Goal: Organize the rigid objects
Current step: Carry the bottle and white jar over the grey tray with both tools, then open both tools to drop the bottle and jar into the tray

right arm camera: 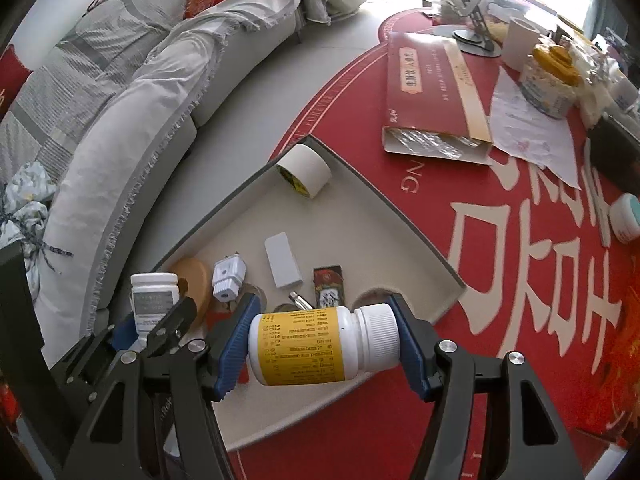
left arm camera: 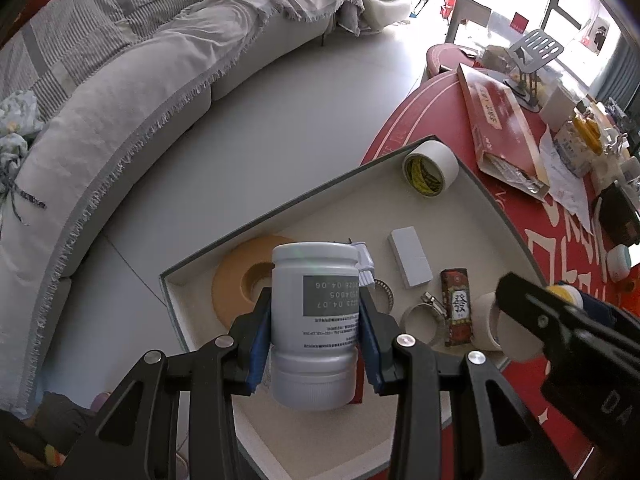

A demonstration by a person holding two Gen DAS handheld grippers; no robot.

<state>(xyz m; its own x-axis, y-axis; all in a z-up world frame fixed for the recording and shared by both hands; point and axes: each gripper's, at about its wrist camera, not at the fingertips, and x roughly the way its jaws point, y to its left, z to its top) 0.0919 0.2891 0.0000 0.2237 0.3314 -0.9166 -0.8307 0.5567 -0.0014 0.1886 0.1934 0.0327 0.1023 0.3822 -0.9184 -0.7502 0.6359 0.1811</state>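
Grey-label bottle (left arm camera: pixel 313 320): white, turned upside down with its cap toward the camera, held above the near left part of the tray; printed text on its label reads inverted.
Left hand-held gripper (left arm camera: pixel 314 332): clenched on the grey-label bottle, blue pads pressing its two sides.
Yellow-label bottle (right arm camera: pixel 322 346): white with a ribbed white cap, lying sideways, cap to the right, held above the tray's near edge.
Right hand-held gripper (right arm camera: pixel 324 346): clamped on the yellow-label bottle, one blue pad on its base, the other on its cap.
Tray (right arm camera: pixel 404 216): shallow, cream inside with a grey rim, resting on the surface.
Tray contents: a tan ring (left arm camera: pixel 244 280) at the near left, a white plug (right arm camera: pixel 228 276) beside it, a white block (right arm camera: pixel 283 266) in the middle, a metal hose clamp (left arm camera: pixel 424 318), a dark red mahjong-print box (left arm camera: pixel 456 306) just beside the clamp, and a roll of tape (left arm camera: pixel 430 168) standing on edge in the far corner.
Surface (right arm camera: pixel 520 280): round, red with large cream characters; a long red box (right arm camera: pixel 432 92) and papers (right arm camera: pixel 532 132) lie beyond the tray.
Sofa (left arm camera: pixel 120 100): grey, curved, left of the surface.
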